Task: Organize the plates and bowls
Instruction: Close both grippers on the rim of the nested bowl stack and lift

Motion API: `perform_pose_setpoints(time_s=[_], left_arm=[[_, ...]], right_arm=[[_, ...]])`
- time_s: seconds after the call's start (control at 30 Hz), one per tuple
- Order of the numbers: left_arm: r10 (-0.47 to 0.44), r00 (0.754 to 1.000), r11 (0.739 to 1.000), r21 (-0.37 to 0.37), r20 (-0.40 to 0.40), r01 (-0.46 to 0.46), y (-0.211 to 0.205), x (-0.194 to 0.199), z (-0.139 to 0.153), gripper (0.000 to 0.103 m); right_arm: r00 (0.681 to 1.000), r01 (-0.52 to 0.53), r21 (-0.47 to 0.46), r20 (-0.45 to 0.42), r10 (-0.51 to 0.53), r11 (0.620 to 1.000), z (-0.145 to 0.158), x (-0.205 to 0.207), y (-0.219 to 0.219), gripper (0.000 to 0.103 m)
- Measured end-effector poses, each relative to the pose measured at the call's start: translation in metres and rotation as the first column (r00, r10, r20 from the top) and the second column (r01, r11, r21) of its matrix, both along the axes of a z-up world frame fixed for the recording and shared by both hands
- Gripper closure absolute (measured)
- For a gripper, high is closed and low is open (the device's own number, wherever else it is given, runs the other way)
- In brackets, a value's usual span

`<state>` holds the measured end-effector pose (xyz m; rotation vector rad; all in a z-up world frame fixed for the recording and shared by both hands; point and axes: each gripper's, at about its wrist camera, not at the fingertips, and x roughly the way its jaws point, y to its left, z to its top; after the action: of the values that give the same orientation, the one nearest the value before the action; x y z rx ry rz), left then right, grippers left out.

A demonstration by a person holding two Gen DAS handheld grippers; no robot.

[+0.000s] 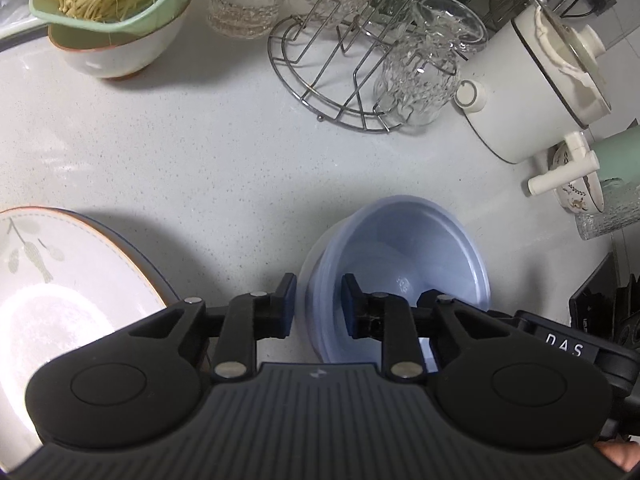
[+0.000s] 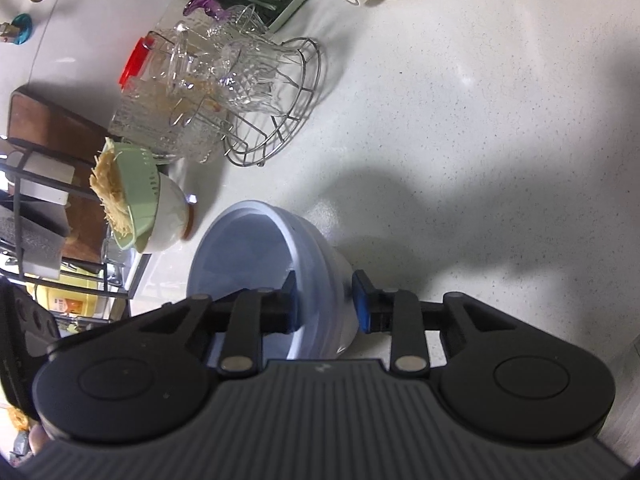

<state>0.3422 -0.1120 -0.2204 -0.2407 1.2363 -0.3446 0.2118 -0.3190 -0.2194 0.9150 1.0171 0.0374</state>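
Note:
A stack of pale blue bowls (image 1: 404,256) stands on the white counter; it also shows in the right wrist view (image 2: 256,252). My left gripper (image 1: 319,304) straddles its near-left rim, one pad outside, one inside, with a small gap to the wall on each side. My right gripper (image 2: 326,300) straddles the opposite rim the same way, jaws apart. A large white plate (image 1: 60,280) with a leaf pattern lies at the left of the left wrist view, beside my left gripper.
A green colander of noodles in a white bowl (image 1: 116,20) stands at the back left. A wire rack with glasses (image 1: 360,68), a white pot (image 1: 536,92) and a patterned cup (image 1: 580,192) stand behind and to the right. A dish rack (image 2: 48,240) stands at the left.

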Motion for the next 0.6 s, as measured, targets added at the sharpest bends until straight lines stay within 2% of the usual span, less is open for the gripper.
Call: perform_pose_setpoints(time_s=[0.03,0.13,0.6], left_arm=[[0.006,1.0,1.0,-0.002,0.008,-0.006,0.0,-0.001,0.002,0.081],[0.018,1.0,1.0,-0.005,0.025,-0.018,0.002,-0.004,0.006,0.081],[0.031,0.999,0.998,-0.046,-0.022,-0.032,0.012,-0.026,0.022,0.081]], right_arm=[[1.0,-0.004,-0.003,0.001,0.004,1.0,0.0,0.0,0.0,0.074],[1.0,-0.014,0.007,0.003,0.014,1.0,0.0,-0.001,-0.003,0.077],[0.999,-0.044,-0.046,0.014,0.044,0.998,0.019,-0.017,0.002,0.077]])
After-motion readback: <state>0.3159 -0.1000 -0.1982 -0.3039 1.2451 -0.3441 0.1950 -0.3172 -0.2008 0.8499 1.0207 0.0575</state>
